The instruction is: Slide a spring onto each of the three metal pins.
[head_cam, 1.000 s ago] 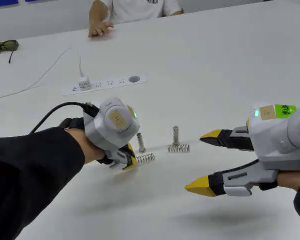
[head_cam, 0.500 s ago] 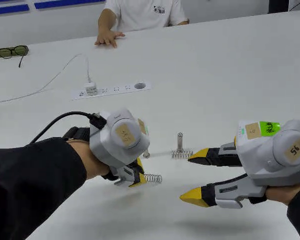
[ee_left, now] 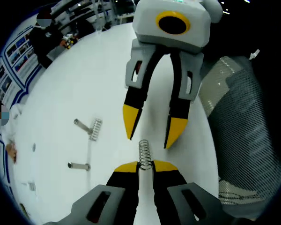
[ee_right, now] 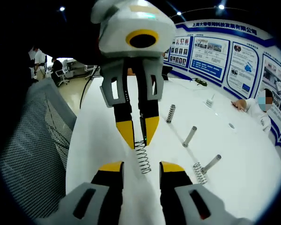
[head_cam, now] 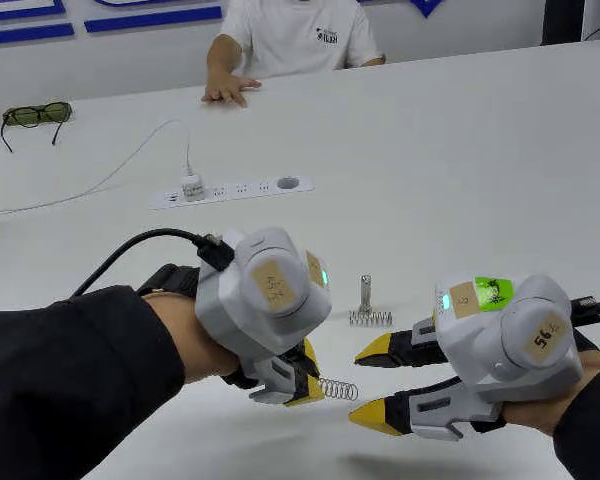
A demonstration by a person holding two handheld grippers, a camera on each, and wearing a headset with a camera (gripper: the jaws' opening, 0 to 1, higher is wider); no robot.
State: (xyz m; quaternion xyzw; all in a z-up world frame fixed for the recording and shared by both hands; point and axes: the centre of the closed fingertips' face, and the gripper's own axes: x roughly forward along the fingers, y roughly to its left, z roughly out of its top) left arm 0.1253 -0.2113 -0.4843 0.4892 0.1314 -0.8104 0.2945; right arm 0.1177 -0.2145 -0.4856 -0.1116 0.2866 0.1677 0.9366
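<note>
Left gripper [ee_left: 139, 167]: jaws pressed together, pinching one end of spring [ee_left: 144, 151], which projects straight ahead of its tips.
Right gripper [ee_right: 141, 167]: jaws spread, facing left gripper tip to tip. Spring's free end lies between the spread jaws; contact cannot be told.
Left of left gripper's line, on bench [head_cam: 460, 150]: bare pin [ee_left: 78, 165]; farther on, second pin [head_cam: 366, 292] with another spring [head_cam: 370, 318] round its base.

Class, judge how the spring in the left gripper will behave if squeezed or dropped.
The spring juts unsupported from the left gripper, barely sagging: probably light and fairly stiff. Its open coils would likely squash under a hard pinch. Being round, it may roll if dropped.
</note>
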